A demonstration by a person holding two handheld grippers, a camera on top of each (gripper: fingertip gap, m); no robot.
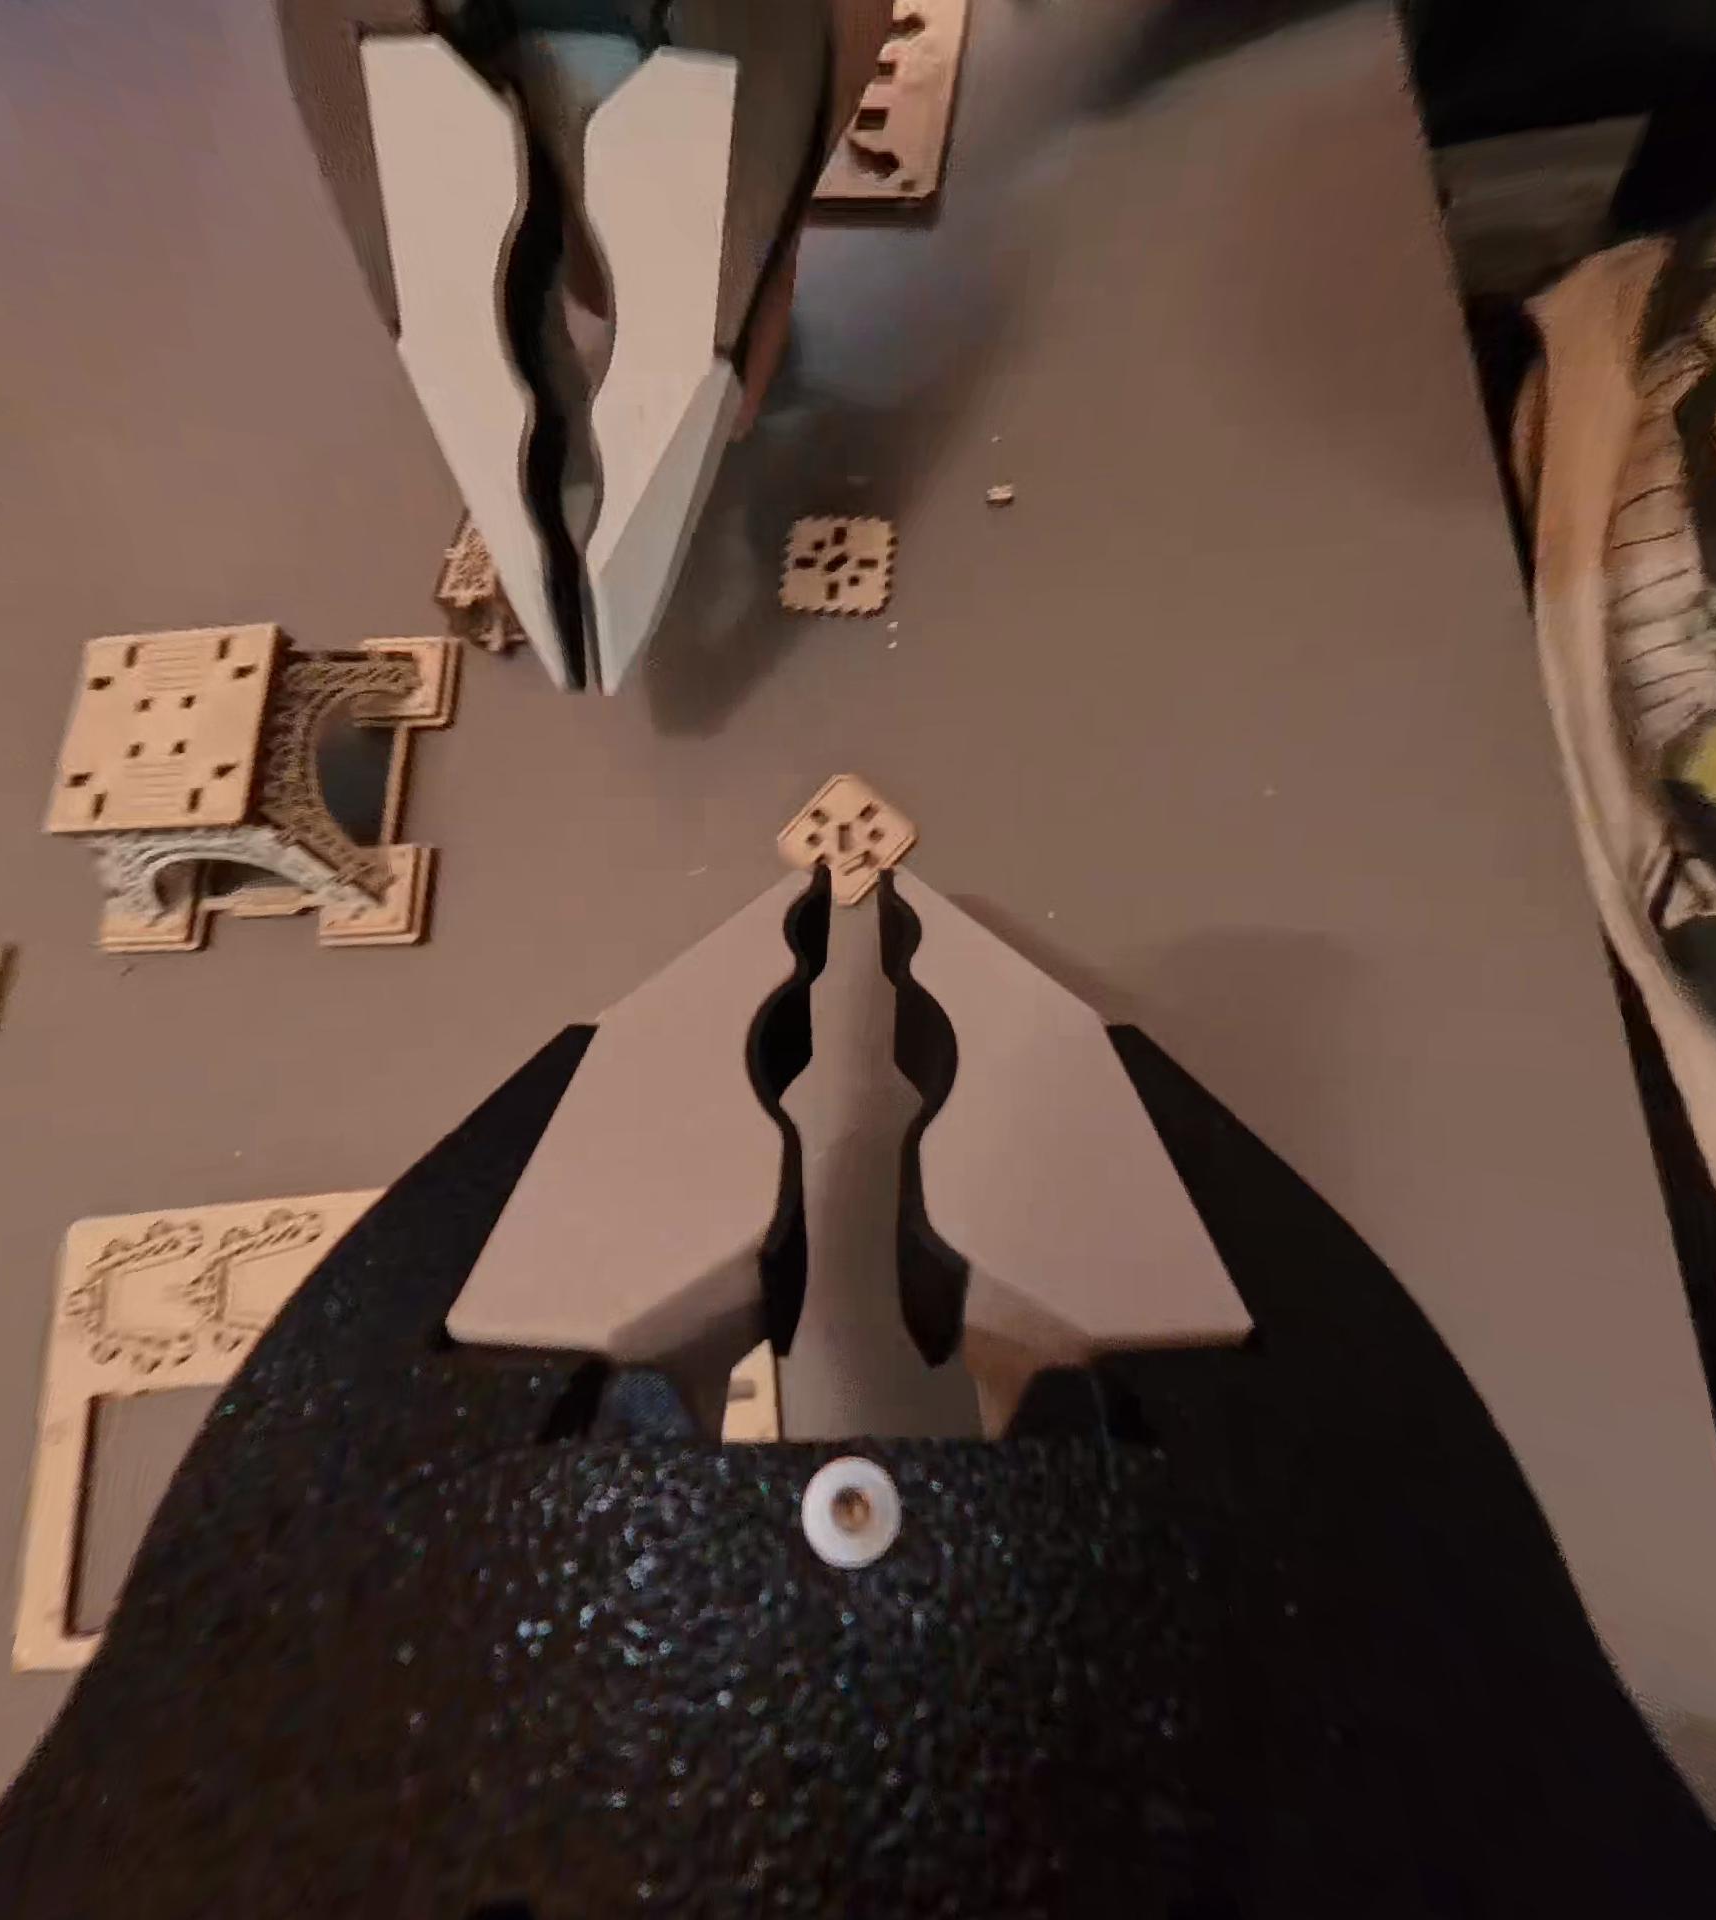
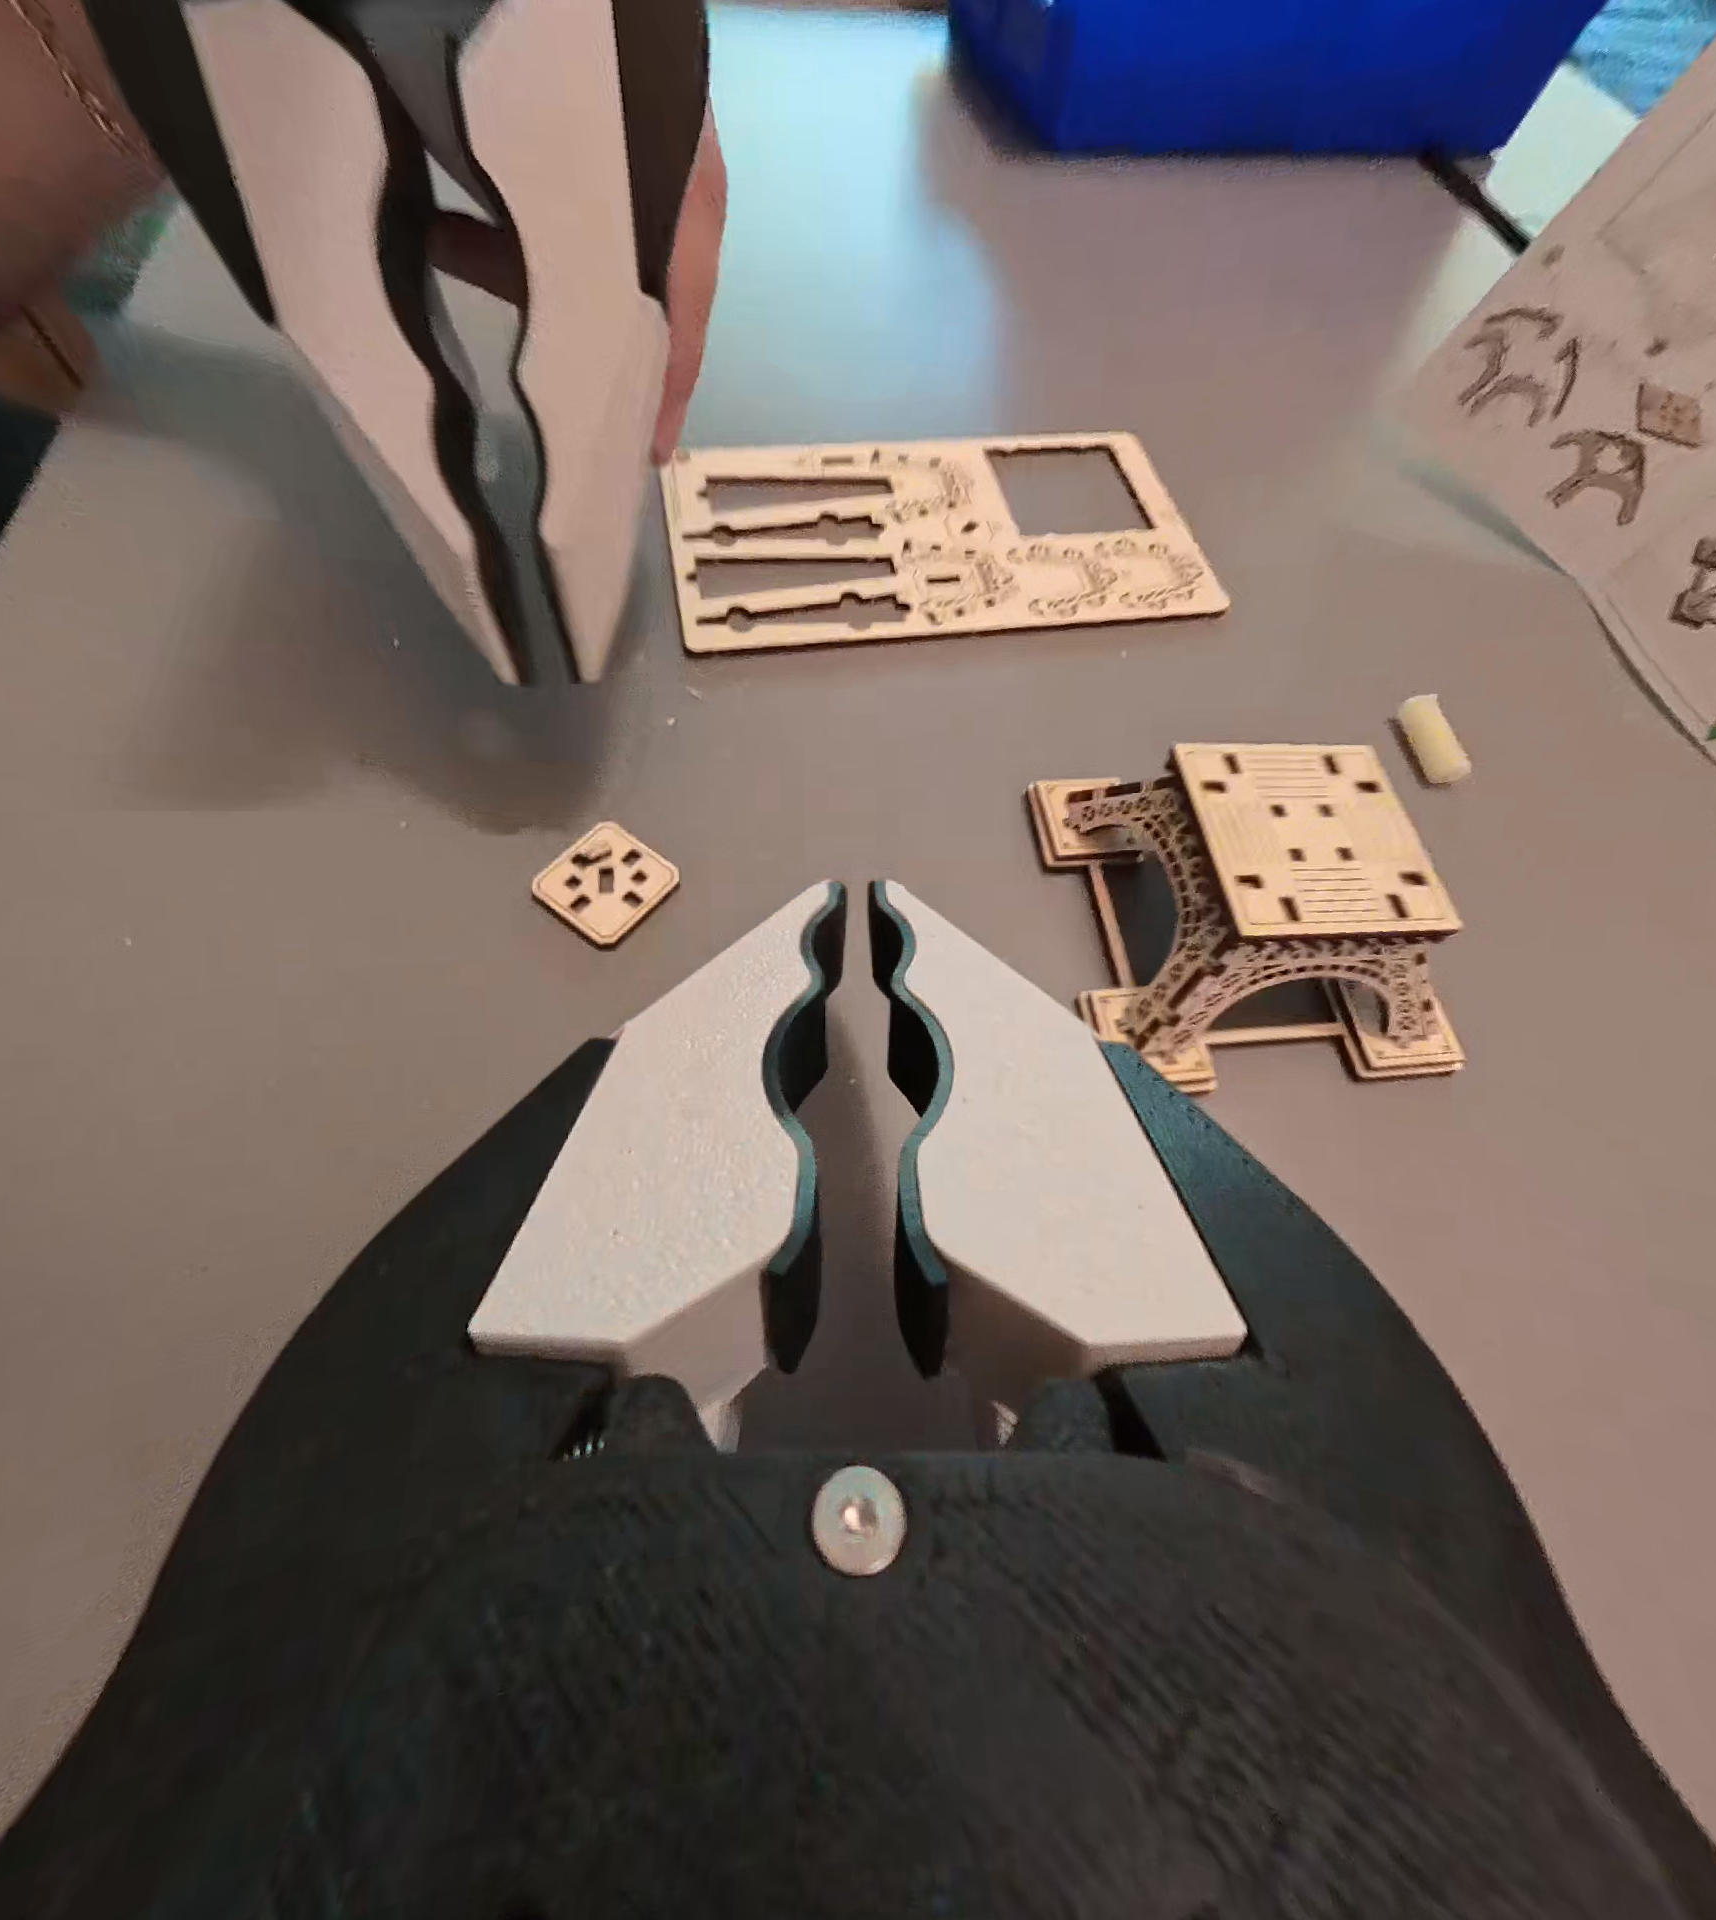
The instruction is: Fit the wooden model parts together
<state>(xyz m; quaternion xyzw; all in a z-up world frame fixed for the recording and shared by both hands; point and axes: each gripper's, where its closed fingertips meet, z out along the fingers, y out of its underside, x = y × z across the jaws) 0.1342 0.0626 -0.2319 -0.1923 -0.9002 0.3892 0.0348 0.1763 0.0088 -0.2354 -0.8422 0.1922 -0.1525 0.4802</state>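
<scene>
My left tool (image 1: 849, 883) sits low over the desk (image 1: 1197, 727), its fingers spread by a narrow gap and pinching nothing. In the left wrist view, the near corner of a small diamond-set wooden plate (image 1: 847, 840) seems to poke between the tips. From the right wrist view, though, that plate (image 2: 605, 883) lies flat on the desk (image 2: 937, 312), apart from the left tool (image 2: 553, 675).

My right tool (image 2: 856, 894) is nearly pressed together, with only a thin slit between the pads, and it is empty. It points down opposite the left one, the plate just off to its side. From the left camera I see the right tool (image 1: 584, 675) with a small lattice piece (image 1: 467, 587) half hidden behind its tip. A scalloped square plate (image 1: 838, 577) lies near it on the other side.

The assembled tower base (image 2: 1290, 883), four arched legs under a slotted top, stands on its stepped footing well apart from both tools. A pale little cylinder (image 2: 1434, 738) lies beside it. A punched-out wooden sheet (image 2: 947, 540) lies flat near the left tool. A paper with diagrams (image 2: 1664, 468) and a blue box (image 2: 1249, 73) sit at the desk's edges.
</scene>
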